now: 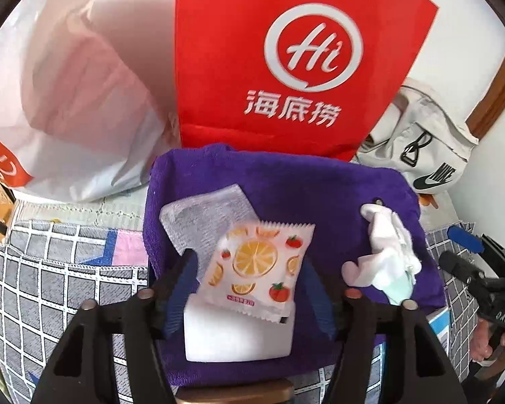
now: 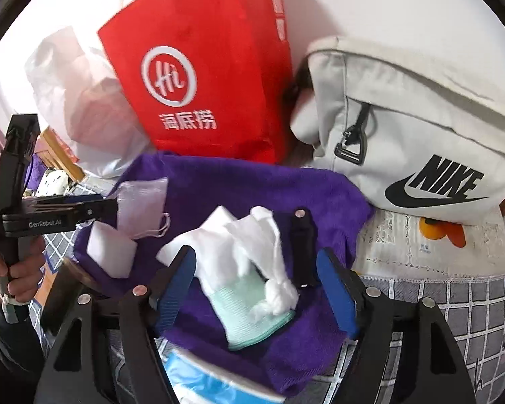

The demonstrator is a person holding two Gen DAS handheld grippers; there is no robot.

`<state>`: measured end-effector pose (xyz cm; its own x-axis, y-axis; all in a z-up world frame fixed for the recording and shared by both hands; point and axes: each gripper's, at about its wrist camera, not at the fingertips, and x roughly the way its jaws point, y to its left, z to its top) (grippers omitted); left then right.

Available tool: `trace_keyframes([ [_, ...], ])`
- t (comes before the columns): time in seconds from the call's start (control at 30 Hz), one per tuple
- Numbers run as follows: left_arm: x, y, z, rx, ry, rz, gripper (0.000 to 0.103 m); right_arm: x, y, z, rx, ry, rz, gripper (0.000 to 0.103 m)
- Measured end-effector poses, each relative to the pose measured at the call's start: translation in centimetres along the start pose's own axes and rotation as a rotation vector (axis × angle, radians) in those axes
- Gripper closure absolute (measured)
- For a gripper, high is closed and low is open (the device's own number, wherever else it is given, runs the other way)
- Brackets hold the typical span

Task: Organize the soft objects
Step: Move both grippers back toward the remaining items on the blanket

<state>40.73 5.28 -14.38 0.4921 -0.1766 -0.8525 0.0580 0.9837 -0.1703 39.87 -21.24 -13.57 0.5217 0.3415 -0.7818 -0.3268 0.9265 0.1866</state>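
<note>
Purple towel [image 1: 286, 185] spread on checked cloth [image 1: 67, 269], carrying 4 soft items: mesh pouch [image 1: 205, 215], fruit-print packet [image 1: 256, 269] overlapping it, white sponge block [image 1: 235, 340] under the packet's near edge, and crumpled white glove with pale green cuff [image 2: 249, 276]. Left gripper [image 1: 249, 289] spread wide, flanking packet and sponge, gripping nothing. Right gripper [image 2: 259, 289] likewise wide open, straddling the glove, not clamped. Behind: red bag [image 1: 286, 60], white plastic bag [image 1: 67, 101], grey Nike bag [image 2: 421, 134].
</note>
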Motion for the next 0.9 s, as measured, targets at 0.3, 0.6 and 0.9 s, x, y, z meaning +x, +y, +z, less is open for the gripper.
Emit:
trace_keyframes([
  [0.3,-3.7,-0.4,-1.0,0.006,-0.022,0.006,0.036,-3.1,2.2,-2.5,0.003,-0.016,-0.01,0.028],
  [0.6,-9.3,0.9,-5.0,-0.022,-0.097,0.002,0.036,-7.1,5.8,-6.6,0.02,-0.059,0.064,0.028],
  [0.9,-12.1,2.6,-11.6,-0.043,-0.097,0.009,0.036,-7.0,11.3,-12.1,-0.049,0.073,0.114,0.028],
])
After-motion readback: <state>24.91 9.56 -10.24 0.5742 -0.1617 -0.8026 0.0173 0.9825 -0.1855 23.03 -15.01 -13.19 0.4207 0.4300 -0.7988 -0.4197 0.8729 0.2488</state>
